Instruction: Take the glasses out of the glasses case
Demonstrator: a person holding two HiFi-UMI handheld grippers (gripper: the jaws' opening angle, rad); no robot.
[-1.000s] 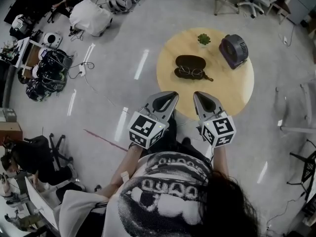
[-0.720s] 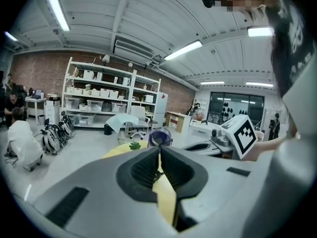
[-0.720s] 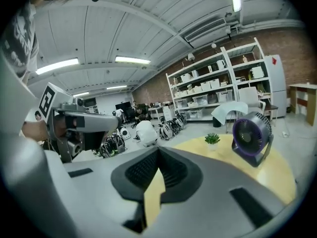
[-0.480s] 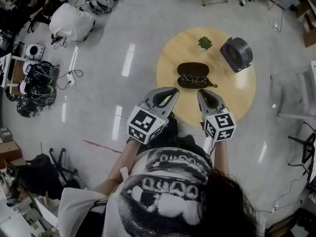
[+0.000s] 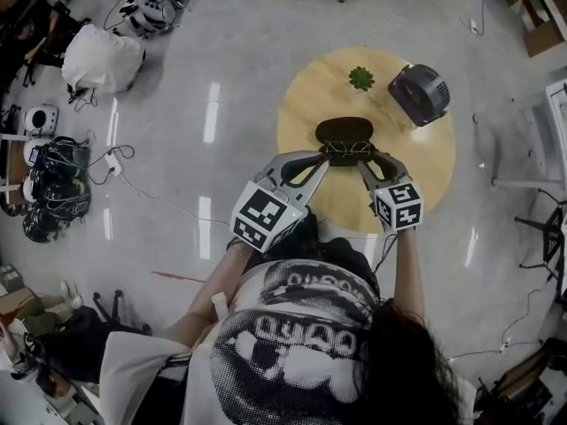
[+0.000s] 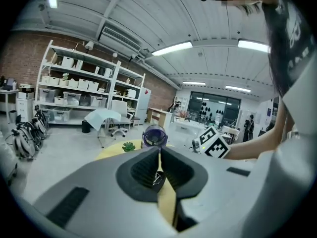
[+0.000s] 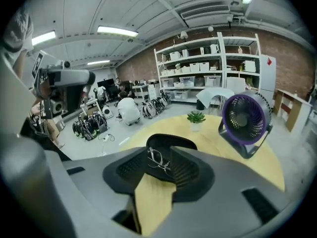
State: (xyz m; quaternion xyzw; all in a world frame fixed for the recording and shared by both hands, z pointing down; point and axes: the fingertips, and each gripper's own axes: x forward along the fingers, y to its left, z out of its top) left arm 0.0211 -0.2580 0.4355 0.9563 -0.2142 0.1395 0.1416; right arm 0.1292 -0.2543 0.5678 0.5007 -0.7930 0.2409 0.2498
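Fingers [image 7: 188,170] on our right gripper [image 7: 159,152] are spread and opening. The glasses [image 7: 159,158] show in the gap between them, pads not touching the frame. Our left gripper [image 6: 158,150] has its tips pressed together with nothing in them, and a bit of the glasses is visible just beyond.

The glasses lie along the near edge of the open glasses case [image 5: 344,131], on our side. We can't tell if they rest in its lower half.

Both our forearms reach forward, and the grippers converge on the case from the near side. The left tip is at its near-left end, the right tip at its near-right end. The right gripper pitches down at the case, while the left runs closer to level.

Fan [image 5: 418,91] and plant [image 5: 361,78] stand beyond the case on the same round table [image 5: 425,162].
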